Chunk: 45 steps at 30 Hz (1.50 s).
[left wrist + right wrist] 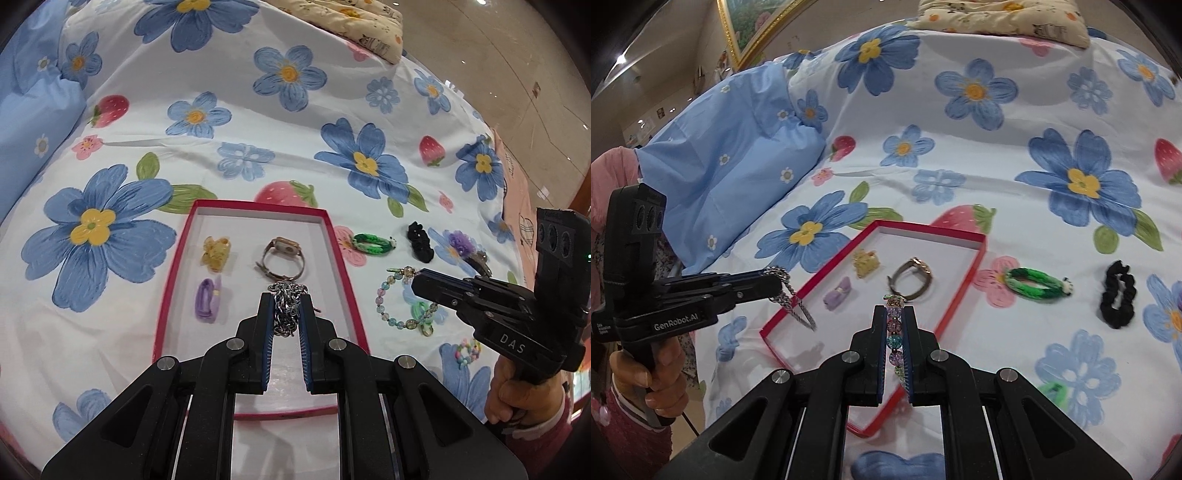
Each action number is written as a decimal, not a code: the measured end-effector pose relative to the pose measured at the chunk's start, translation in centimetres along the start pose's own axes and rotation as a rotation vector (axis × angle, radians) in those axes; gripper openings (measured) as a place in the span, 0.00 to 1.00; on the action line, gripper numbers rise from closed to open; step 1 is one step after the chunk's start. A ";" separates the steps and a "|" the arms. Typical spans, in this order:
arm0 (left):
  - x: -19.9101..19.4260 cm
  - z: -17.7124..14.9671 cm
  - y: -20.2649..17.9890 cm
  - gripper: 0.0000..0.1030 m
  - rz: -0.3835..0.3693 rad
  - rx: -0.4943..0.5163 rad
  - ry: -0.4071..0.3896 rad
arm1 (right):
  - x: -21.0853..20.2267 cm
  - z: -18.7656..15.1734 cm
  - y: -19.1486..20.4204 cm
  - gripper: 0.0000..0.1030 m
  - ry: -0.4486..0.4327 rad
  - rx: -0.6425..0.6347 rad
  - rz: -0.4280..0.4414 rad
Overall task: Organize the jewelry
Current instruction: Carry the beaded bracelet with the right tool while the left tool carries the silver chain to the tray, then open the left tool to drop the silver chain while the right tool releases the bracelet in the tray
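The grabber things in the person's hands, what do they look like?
Both are black plastic with pistol-style handles. The left gripper has white "GenRobot.AI" lettering on its side; the right gripper reads "DAS". Their fingers have ridged blue pads on the inside and silver round pivot pins. Each carries a black block with three round holes on top. The person's sleeves are pink.

Left tongs [287, 310] and right tongs [897, 343] both clamped, each gripped by a hand [661, 373]

A silver chain [285, 308] hangs above the red tray's [341, 258] near half; a pastel bead bracelet [897, 339] hangs stretched over its right edge.
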State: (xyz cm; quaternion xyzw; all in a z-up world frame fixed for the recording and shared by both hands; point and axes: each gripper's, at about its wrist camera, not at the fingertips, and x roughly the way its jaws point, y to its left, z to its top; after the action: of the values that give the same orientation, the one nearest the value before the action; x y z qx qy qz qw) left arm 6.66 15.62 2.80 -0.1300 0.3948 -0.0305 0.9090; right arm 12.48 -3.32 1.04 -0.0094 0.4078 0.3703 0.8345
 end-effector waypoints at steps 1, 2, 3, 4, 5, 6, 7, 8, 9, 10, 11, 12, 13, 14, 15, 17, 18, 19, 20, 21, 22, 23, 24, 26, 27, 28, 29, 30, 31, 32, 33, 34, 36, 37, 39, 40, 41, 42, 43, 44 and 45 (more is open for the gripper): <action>0.1 0.0 0.3 0.11 0.006 -0.004 0.001 | 0.3 0.1 0.3 0.07 0.003 -0.004 0.007; 0.2 -0.1 0.4 0.11 0.008 -0.007 0.003 | 0.6 0.2 0.5 0.07 0.005 -0.006 0.012; 0.4 -0.1 0.7 0.11 0.009 -0.012 0.006 | 1.0 0.3 0.8 0.07 0.008 -0.008 0.020; 0.6 -0.1 0.9 0.11 0.010 -0.015 0.008 | 1.4 0.3 1.0 0.07 0.012 -0.008 0.028; 0.8 -0.2 1.1 0.11 0.014 -0.018 0.012 | 1.6 0.3 1.2 0.07 0.017 -0.009 0.034; 1.1 -0.2 1.4 0.11 0.019 -0.022 0.016 | 2.1 0.3 1.5 0.07 0.023 -0.010 0.040; 1.4 -0.3 1.7 0.11 0.021 -0.027 0.021 | 2.7 0.3 1.7 0.07 0.032 -0.009 0.048; 1.6 -0.3 1.9 0.11 0.023 -0.030 0.025 | 3.4 0.2 2.0 0.07 0.043 -0.008 0.059; 1.9 -0.3 2.2 0.11 0.027 -0.034 0.030 | 4.0 0.1 2.2 0.07 0.053 -0.007 0.066; 2.2 -0.3 2.4 0.11 0.030 -0.038 0.035 | 4.6 0.0 2.4 0.07 0.063 -0.007 0.072; 2.4 -0.3 2.6 0.11 0.032 -0.042 0.038 | 5.2 -0.1 2.7 0.07 0.074 -0.006 0.080; 2.5 -0.3 2.8 0.11 0.032 -0.044 0.040 | 5.7 -0.2 2.8 0.07 0.082 -0.006 0.085; 2.7 -0.3 3.0 0.11 0.032 -0.047 0.042 | 6.4 -0.3 3.1 0.07 0.094 -0.006 0.092; 2.9 -0.3 3.2 0.11 0.033 -0.051 0.044 | 6.8 -0.4 3.2 0.07 0.101 -0.005 0.096; 3.2 -0.3 3.5 0.11 0.032 -0.054 0.047 | 7.2 -0.4 3.3 0.07 0.106 -0.004 0.100; 3.8 -0.3 3.9 0.11 0.031 -0.062 0.054 | 8.3 -0.6 3.4 0.07 0.124 0.001 0.110; 4.1 -0.3 4.0 0.11 0.033 -0.065 0.060 | 8.7 -0.7 3.4 0.07 0.131 0.005 0.114; 4.6 -0.4 4.3 0.11 0.037 -0.067 0.069 | 9.3 -0.8 3.3 0.07 0.142 0.011 0.117; 5.0 -0.5 4.5 0.11 0.042 -0.069 0.078 | 9.6 -0.8 3.3 0.07 0.149 0.012 0.116; 5.4 -0.6 4.6 0.11 0.048 -0.071 0.086 | 10.1 -1.0 3.1 0.07 0.160 0.014 0.113; 5.8 -0.8 4.7 0.11 0.056 -0.070 0.094 | 10.4 -1.2 3.0 0.07 0.167 0.018 0.110; 6.1 -0.9 4.7 0.11 0.064 -0.068 0.100 | 10.8 -1.4 2.8 0.07 0.177 0.024 0.105; 6.4 -1.0 4.9 0.11 0.069 -0.067 0.107 | 11.0 -1.5 2.6 0.07 0.184 0.029 0.103; 7.2 -1.3 5.2 0.11 0.074 -0.074 0.128 | 11.6 -1.9 2.0 0.07 0.204 0.038 0.094; 7.6 -1.5 5.4 0.11 0.081 -0.077 0.139 | 11.7 -2.0 1.9 0.07 0.210 0.039 0.090; 8.0 -1.6 5.5 0.11 0.090 -0.080 0.149 | 11.9 -2.3 1.6 0.07 0.218 0.041 0.084; 8.2 -1.8 5.7 0.11 0.097 -0.081 0.155 | 12.0 -2.4 1.5 0.07 0.222 0.042 0.081; 8.5 -1.9 5.8 0.11 0.100 -0.084 0.161 | 12.0 -2.5 1.4 0.07 0.225 0.043 0.075; 8.8 -2.0 5.9 0.11 0.101 -0.087 0.171 | 12.1 -2.6 1.2 0.07 0.228 0.044 0.070; 9.0 -2.1 6.0 0.11 0.103 -0.088 0.177 | 12.2 -2.7 1.1 0.07 0.232 0.045 0.066; 9.2 -2.3 6.0 0.11 0.111 -0.084 0.183 | 12.3 -2.8 1.1 0.07 0.234 0.042 0.060; 9.4 -2.3 5.9 0.11 0.119 -0.079 0.187 | 12.3 -2.8 1.1 0.07 0.237 0.033 0.049; 9.6 -2.5 5.9 0.11 0.125 -0.075 0.194 | 12.4 -2.9 1.1 0.07 0.243 0.028 0.043; 9.7 -2.5 5.8 0.11 0.123 -0.076 0.197 | 12.4 -3.0 1.1 0.07 0.246 0.020 0.036; 9.8 -2.6 5.7 0.11 0.125 -0.074 0.200 | 12.5 -3.0 1.4 0.07 0.249 -0.003 0.021; 9.9 -2.6 5.7 0.11 0.127 -0.072 0.201 | 12.6 -3.0 1.5 0.07 0.250 -0.010 0.017; 9.9 -2.7 5.6 0.11 0.130 -0.070 0.201 | 12.6 -3.0 1.5 0.07 0.251 -0.013 0.015; 9.8 -2.7 5.6 0.11 0.132 -0.066 0.201 | 12.6 -3.0 1.5 0.07 0.252 -0.015 0.015; 9.8 -2.7 5.6 0.11 0.132 -0.064 0.201 | 12.6 -3.0 1.5 0.07 0.253 -0.015 0.016; 9.8 -2.7 5.6 0.11 0.132 -0.064 0.201 | 12.6 -3.0 1.5 0.07 0.254 -0.014 0.017; 9.8 -2.7 5.6 0.11 0.133 -0.064 0.201 | 12.6 -3.0 1.4 0.07 0.255 -0.016 0.017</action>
State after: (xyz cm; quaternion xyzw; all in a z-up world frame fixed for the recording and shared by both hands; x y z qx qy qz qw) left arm 11.16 18.87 -7.38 -0.1288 0.4925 0.0295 0.8602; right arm 14.53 4.49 -9.22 -0.0598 0.5079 0.3764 0.7725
